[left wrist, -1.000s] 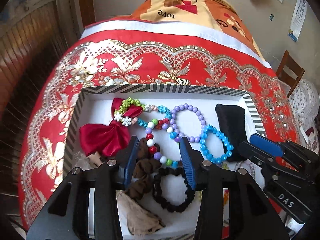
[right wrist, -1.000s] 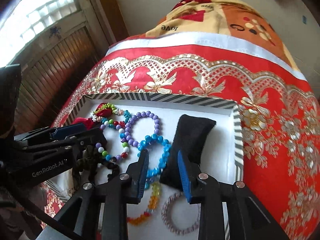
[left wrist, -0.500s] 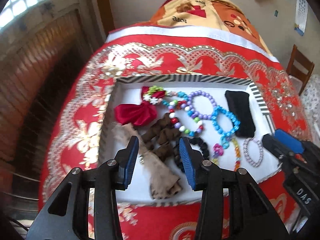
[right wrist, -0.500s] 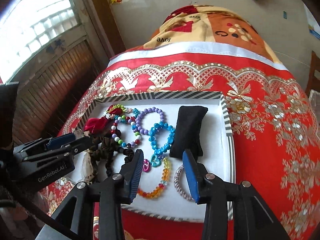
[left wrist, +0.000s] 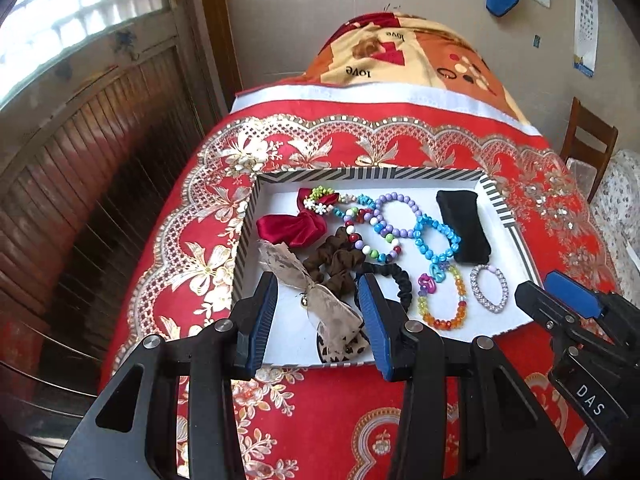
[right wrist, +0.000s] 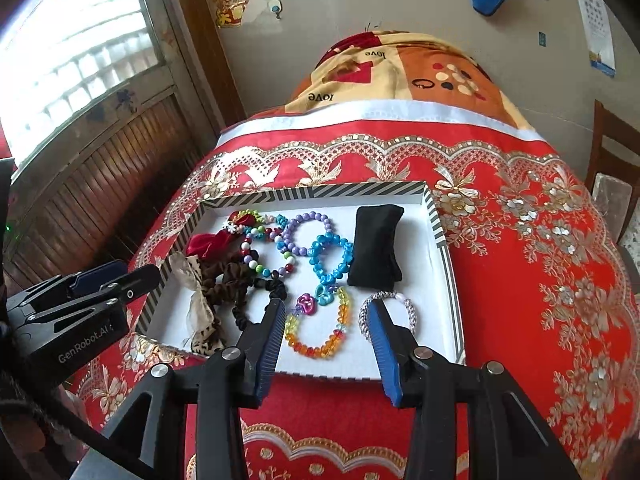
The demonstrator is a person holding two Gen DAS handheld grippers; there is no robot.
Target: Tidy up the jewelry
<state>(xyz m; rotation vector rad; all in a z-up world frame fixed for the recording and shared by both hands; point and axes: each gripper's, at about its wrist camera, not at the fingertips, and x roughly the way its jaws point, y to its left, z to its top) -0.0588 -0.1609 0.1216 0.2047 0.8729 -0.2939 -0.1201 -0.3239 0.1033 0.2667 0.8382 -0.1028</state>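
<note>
Both fingers pairs spread wide, empty: my left gripper (left wrist: 318, 316) hangs over the near-left edge of the tray (left wrist: 372, 174), my right gripper (right wrist: 328, 336) over its near-right edge. Neither touches anything.

Largest first: bed with red patterned cover (left wrist: 360, 420) carries the striped-rim tray, which holds all the jewelry and hair pieces.

Step, as I judge it: items sit grouped in the tray, hair pieces left, bracelets right; sorting looks close to done or between picks. If anything remains, the next move calls for lowering one gripper onto a single piece and separating it from overlapping neighbours, since several beads strands cross.

Count, big to small:
- black pouch (right wrist: 376, 246), 1, far right.
- hair pieces, 5: red bow (left wrist: 290, 228), tan bow (left wrist: 316, 300), brown scrunchie (left wrist: 334, 264), black scrunchie (left wrist: 394, 280), leopard piece (left wrist: 344, 350) partly hidden under the tan bow.
- bead bracelets, 6 that I can separate: purple (right wrist: 306, 234), blue (right wrist: 330, 258), mixed-colour (left wrist: 370, 240), orange-rainbow (right wrist: 318, 332), silver (right wrist: 386, 314), green-white cluster (left wrist: 320, 200).
- small plastic charms (right wrist: 316, 300), 2, touching the orange-rainbow one.
</note>
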